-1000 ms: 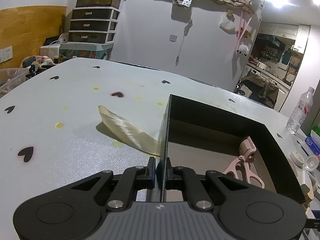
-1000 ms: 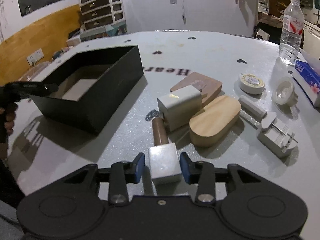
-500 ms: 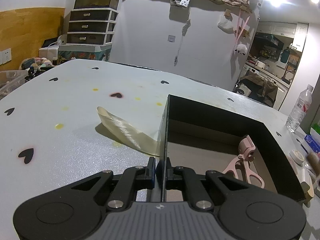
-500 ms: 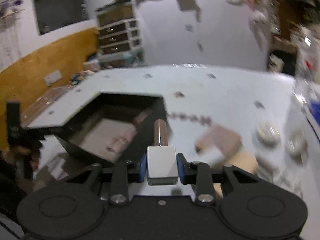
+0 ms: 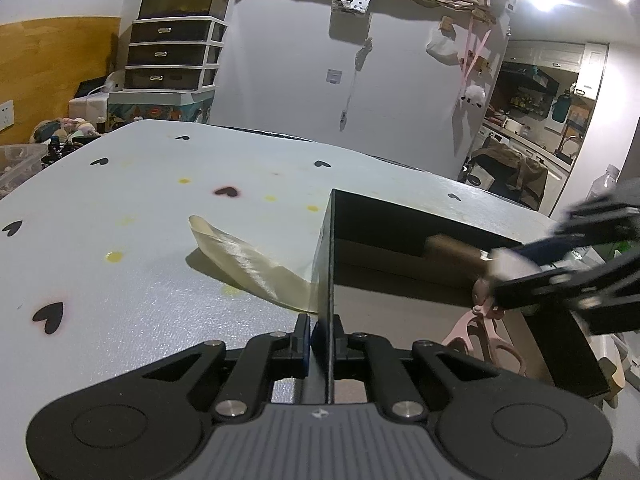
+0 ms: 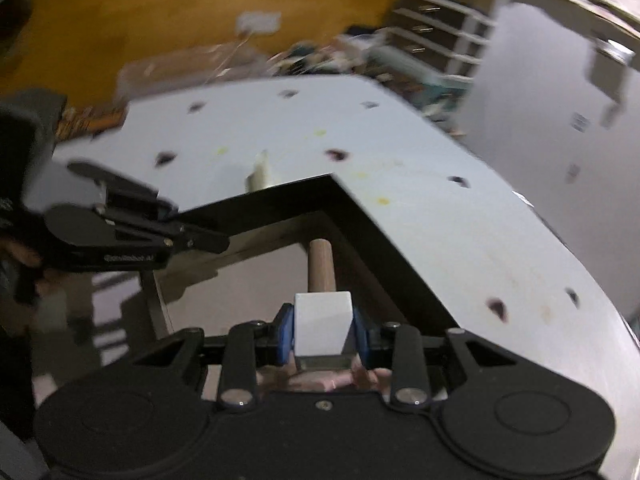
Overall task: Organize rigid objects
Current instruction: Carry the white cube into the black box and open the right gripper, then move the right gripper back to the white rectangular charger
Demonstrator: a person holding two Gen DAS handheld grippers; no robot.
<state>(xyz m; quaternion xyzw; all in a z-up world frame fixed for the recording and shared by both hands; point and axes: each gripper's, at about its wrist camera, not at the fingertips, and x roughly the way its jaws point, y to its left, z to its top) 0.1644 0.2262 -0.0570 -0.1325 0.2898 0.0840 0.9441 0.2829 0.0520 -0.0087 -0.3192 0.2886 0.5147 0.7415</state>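
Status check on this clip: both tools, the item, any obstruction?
Left tool clamped on black box wall. Right tool shut on white-headed wooden mallet, over the box. Pink scissors already inside, beneath.

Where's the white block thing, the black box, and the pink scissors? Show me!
white block (image 6: 322,328): right wrist view, on its front face between the fingers.
black box (image 5: 325,280): left wrist view, on its pinched wall.
pink scissors (image 5: 486,334): left wrist view, on the handle.

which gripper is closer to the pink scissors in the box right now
Right. The right gripper, shut on the mallet, hangs just above the pink scissors inside the box. The left gripper is off to their side, clamped on the box's wall.
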